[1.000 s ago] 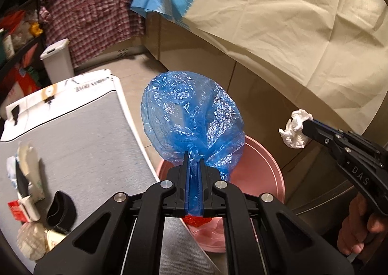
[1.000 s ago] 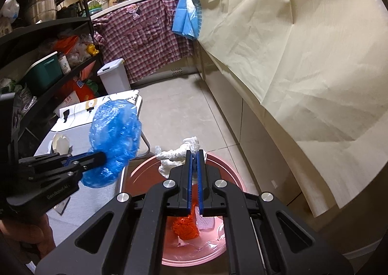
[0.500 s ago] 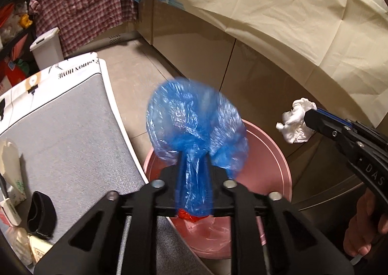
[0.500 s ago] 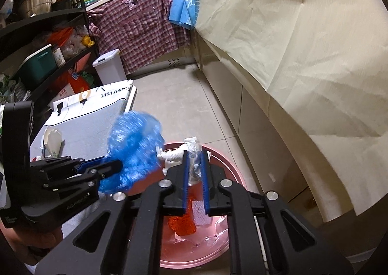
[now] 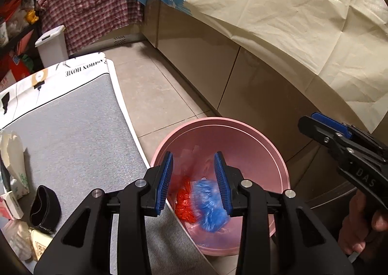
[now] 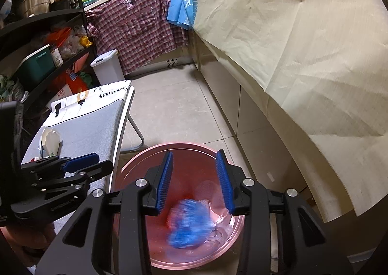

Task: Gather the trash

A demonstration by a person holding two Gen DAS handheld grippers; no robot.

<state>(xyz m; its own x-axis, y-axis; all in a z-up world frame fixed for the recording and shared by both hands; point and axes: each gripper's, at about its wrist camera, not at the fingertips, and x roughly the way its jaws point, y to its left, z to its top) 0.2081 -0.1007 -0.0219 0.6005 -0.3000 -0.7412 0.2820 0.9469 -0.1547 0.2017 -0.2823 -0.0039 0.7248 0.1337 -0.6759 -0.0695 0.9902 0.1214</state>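
Hovering over pink basin (image 5: 278, 161), left hand-held gripper (image 5: 194, 178) and right hand-held gripper (image 6: 195, 178), jaws just opening, empty; blue plastic bag (image 6: 186, 224) lands inside beside red wrapper (image 5: 184, 202). Paper scraps (image 5: 12, 153) remain on table (image 5: 72, 129).

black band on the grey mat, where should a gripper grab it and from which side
Grip one wall of the black band, a finger inside the loop and one outside. It stands on edge on the grey mat, its opening facing up. Come from above, likely at its right side, away from the cartons on its left.
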